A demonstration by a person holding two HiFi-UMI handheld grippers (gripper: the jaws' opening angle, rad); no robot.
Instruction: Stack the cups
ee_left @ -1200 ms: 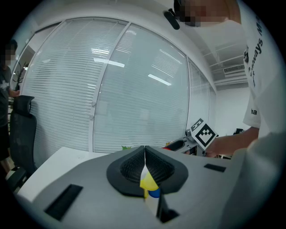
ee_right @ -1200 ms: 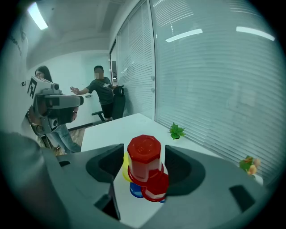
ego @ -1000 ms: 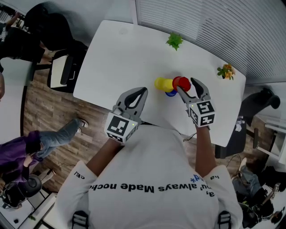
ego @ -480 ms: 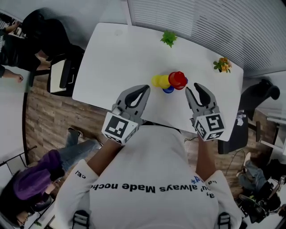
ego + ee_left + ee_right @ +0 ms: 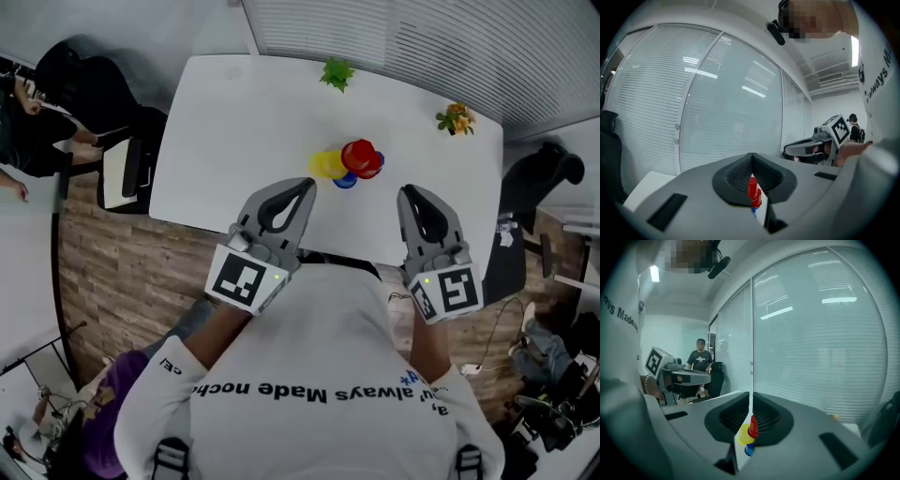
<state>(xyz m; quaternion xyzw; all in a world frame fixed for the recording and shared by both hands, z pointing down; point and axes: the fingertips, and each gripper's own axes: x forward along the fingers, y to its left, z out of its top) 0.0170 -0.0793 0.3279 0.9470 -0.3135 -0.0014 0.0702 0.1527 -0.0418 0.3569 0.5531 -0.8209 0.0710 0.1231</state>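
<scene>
Desk (image 5: 234, 131) white, rounded corners, blinds (image 5: 450, 47) along its far side. Green leafy sprig (image 5: 337, 72) at the far edge; small orange-and-yellow flower bunch (image 5: 454, 119) toward the far right corner. Both sit well clear of the cups. One black office chair (image 5: 127, 164) off the desk's left end, another (image 5: 530, 178) off the right end. Wooden floor (image 5: 122, 272) below.

Cups bunched mid-desk, touching: yellow cup (image 5: 327, 165) on the left, red cup (image 5: 359, 155) on the right, blue cup (image 5: 345, 182) mostly hidden under them on the near side. Nothing lies between them and my grippers.

My left gripper (image 5: 306, 185) is over the desk's near edge, pointing at the cluster, jaws pressed together, nothing in them. My right gripper (image 5: 409, 193) is alongside, near but apart from the cups; its jaws have just been closing and now meet at the tips, empty. Both forearms reach forward from my chest, marker cubes (image 5: 246, 279) toward me. The cups show through the slit of each gripper.
</scene>
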